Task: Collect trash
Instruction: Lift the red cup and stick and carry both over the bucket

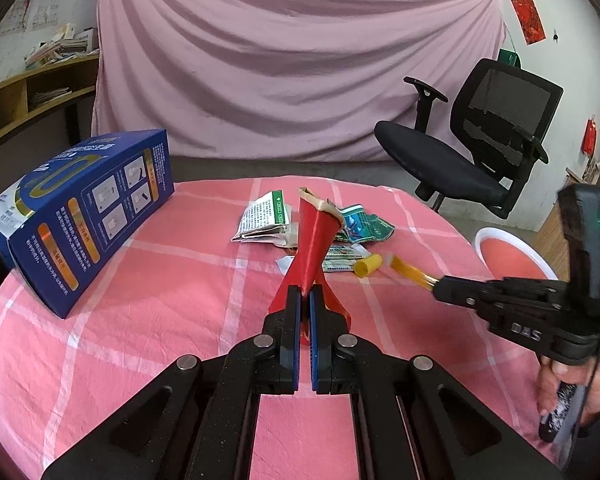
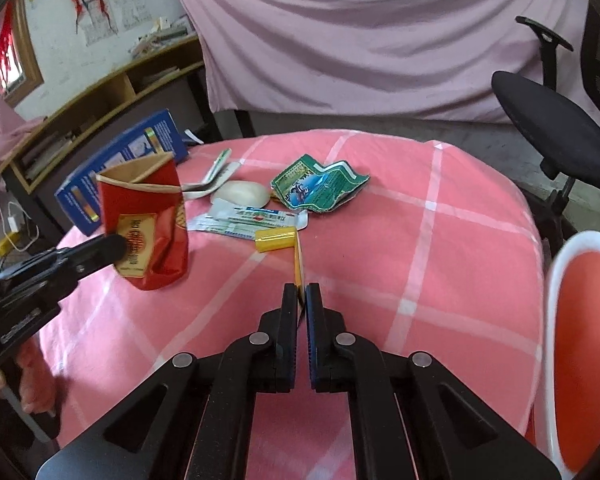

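Trash split three ways: red crumpled pack [image 2: 148, 224] pinched in left claw [image 1: 305, 296], raised off desk [image 1: 180, 264]; yellow tube [image 2: 290, 248] pinched by thin end in right claw [image 2: 302, 294]; green wrapper [image 2: 320, 186], sachets [image 2: 252, 218], white lump [image 2: 242, 194] loose on desk.

Risks:
- tube grip at very tip, so likely to swivel or slip out
- pack held by crushed edge, may tear or slide free
- claws near each other, collision possible
- blue box [image 1: 80, 216] near desk edge, could be knocked

tablecloth [image 2: 440, 240]: pink, white checks | crushed packet [image 2: 148, 216]: red, gold label | wrapper [image 2: 320, 184]: green | box [image 1: 80, 216]: blue | tube [image 2: 276, 239]: yellow
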The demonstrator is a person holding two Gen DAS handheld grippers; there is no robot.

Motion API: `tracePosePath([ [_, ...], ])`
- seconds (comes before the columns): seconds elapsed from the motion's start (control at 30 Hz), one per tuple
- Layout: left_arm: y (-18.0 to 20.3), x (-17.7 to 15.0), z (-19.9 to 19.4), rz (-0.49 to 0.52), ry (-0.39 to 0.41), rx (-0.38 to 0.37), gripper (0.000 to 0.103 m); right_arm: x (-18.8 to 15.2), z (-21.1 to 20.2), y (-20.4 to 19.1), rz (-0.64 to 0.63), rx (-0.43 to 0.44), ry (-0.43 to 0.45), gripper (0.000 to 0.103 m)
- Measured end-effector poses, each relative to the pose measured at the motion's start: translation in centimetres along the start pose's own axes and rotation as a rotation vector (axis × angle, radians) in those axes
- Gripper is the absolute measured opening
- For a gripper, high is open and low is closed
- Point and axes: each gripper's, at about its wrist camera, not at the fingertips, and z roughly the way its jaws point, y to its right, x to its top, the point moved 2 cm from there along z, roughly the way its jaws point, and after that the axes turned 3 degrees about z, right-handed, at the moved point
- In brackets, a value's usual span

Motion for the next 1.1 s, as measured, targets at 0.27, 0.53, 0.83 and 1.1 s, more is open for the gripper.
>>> tracePosePath([
  [0.27,1.6,-0.4,-1.2,0.044,0.041,0.006,0.002,-1.4,-4.0,-0.2,0.037,-0.016,0.128,0.002],
  [0.53,5.4,1.3,-3.0,0.114,0.195,-0.01,0.002,-2.2,-9.7,-0.3,0.064,-0.115,0.435,0.002],
  [0.83,13.7,4.9,-4.5,0.246,0.436,-0.147,0.002,-2.7,-17.5,1.8,0.099,-0.345,0.82,0.002],
  [1.1,22.0,6.9,-1.7,0.337,0.457,-0.319,0.002,-4.4,-20.5,7.3,0.205,-0.535,0.931,0.003],
])
